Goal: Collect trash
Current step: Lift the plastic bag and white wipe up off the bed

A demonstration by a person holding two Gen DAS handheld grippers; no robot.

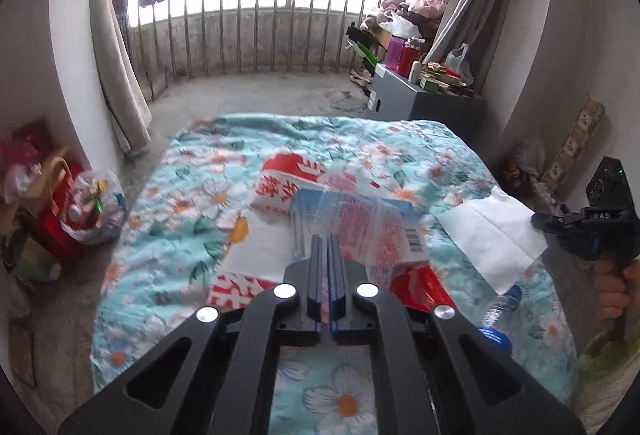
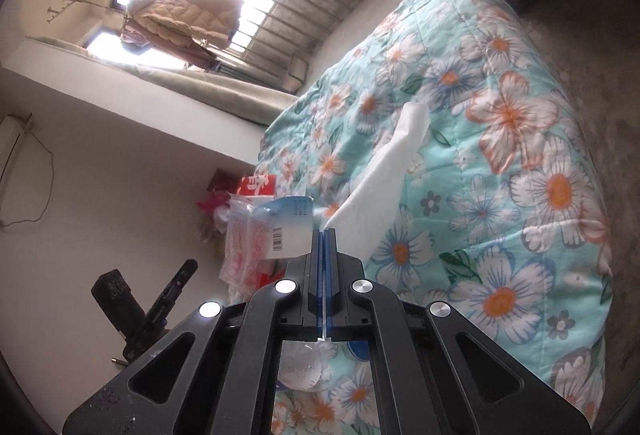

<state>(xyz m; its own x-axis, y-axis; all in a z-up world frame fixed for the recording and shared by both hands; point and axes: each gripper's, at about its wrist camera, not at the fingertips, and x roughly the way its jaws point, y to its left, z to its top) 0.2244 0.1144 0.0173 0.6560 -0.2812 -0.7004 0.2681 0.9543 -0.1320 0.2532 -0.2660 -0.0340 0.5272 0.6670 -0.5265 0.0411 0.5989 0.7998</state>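
My left gripper is shut on a clear plastic wrapper with red print and a barcode, lifted over the floral quilt. Under it lie a red-and-white bag and a red packet. A clear bottle with a blue cap lies at the lower right. My right gripper is shut on a corner of a white tissue, which hangs out over the quilt. The left wrist view shows that tissue pinched by the right gripper, with a gloved hand below it.
A filled clear trash bag sits on the floor left of the bed beside red bags. A grey cabinet with bottles and clutter stands at the far right. Curtains and a balcony railing lie beyond the bed.
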